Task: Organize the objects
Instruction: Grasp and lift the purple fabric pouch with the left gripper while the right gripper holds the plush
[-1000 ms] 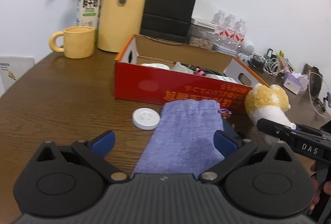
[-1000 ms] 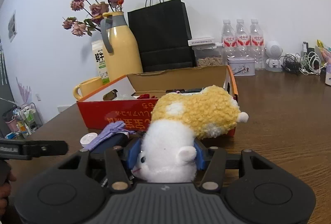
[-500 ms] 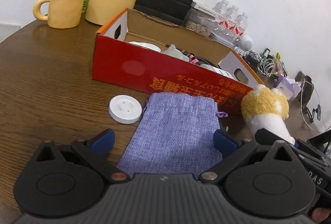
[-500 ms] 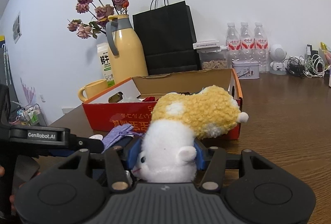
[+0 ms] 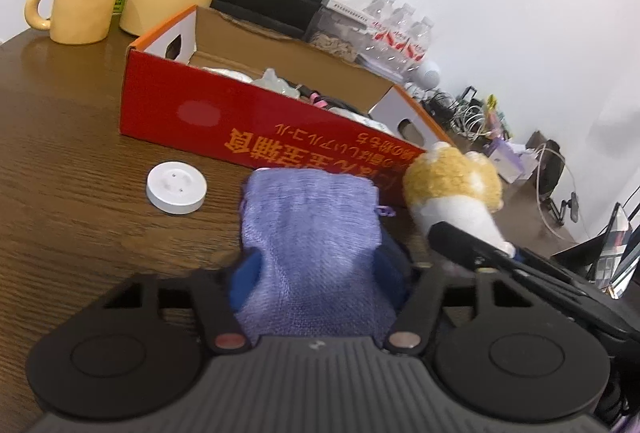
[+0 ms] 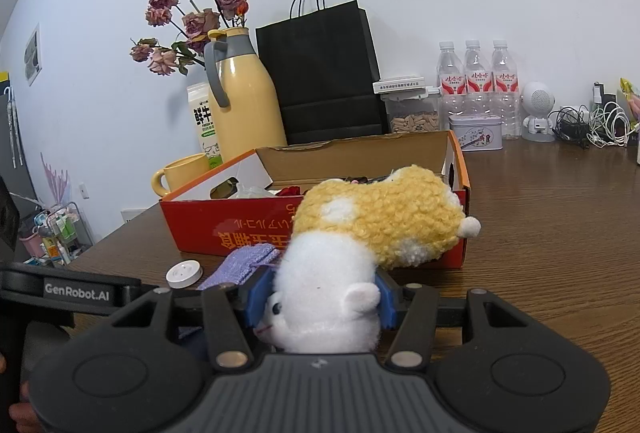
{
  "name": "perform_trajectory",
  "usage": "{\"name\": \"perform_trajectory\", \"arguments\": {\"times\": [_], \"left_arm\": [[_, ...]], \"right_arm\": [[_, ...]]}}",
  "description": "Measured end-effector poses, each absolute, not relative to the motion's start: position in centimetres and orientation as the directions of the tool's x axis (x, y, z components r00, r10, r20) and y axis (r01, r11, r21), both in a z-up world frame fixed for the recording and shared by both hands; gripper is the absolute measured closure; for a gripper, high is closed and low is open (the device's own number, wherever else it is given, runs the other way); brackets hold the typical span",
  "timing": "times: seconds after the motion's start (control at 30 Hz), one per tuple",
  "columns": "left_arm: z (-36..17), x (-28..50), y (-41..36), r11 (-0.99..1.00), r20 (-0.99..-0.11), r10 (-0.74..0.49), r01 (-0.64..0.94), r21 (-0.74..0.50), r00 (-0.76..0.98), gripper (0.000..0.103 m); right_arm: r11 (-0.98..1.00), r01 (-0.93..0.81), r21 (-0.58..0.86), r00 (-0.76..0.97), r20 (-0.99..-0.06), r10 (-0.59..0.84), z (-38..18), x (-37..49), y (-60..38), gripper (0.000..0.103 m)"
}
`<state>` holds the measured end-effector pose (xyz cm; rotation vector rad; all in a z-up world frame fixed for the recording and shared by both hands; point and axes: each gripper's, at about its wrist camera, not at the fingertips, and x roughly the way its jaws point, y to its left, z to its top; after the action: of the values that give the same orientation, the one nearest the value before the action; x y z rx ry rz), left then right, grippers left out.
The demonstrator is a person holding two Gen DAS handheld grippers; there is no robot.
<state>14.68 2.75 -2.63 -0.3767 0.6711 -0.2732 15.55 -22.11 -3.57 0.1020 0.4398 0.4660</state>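
Fingers of the left gripper have just been closing, and now they pinch a purple pouch between the blue pads. The pouch bunches up where the pads squeeze it. Its far end still looks to lie on the brown worktop, right in front of the red box. The right gripper has its fingers pressed on a soft toy, a fluffy yellow and white animal. The white part sits between the pads, and the yellow part sticks out toward the box. A small white disc lies on the worktop just beside the pouch, and nothing holds it. The box is open on top and already has some small things inside. So the step in hand looks like picking up: both grippers have grabbed a thing to put away. I think the next move is to lift the pouch and the toy clear of the worktop, carry them over the near wall of the box, and let go inside. The two grippers are close together, so they need to go one at a time or keep apart. The pouch is floppy and may droop and catch on the box wall. The disc is left for later.
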Motion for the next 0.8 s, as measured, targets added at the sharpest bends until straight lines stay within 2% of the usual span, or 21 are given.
{"name": "perform_trajectory", "arguments": {"times": [0.07, 0.17, 0.23, 0.8], "left_arm": [[-2.3, 14.2, 2.4, 0.914, -0.546, -0.328, 0.114, -0.389, 0.771, 0.069], [-1.7, 13.4, 2.0, 0.938, -0.541, -0.278, 0.102, -0.332, 0.794, 0.086], [-1.4, 13.1, 2.0, 0.943, -0.538, -0.266, 0.102, -0.316, 0.8, 0.092], [1.7, 11.2, 2.9, 0.965, -0.453, -0.2, 0.095, -0.243, 0.869, 0.093]], "right_arm": [[0.89, -0.412, 0.194, 0.802, -0.387, 0.456, -3.6, 15.6, -22.1, 0.051], [0.89, -0.413, 0.194, 0.801, -0.387, 0.456, -3.6, 15.6, -22.1, 0.051], [0.89, -0.413, 0.194, 0.802, -0.387, 0.456, -3.6, 15.6, -22.1, 0.051], [0.884, -0.438, 0.163, 0.81, -0.355, 0.466, -3.1, 14.6, -21.7, 0.051]]}}
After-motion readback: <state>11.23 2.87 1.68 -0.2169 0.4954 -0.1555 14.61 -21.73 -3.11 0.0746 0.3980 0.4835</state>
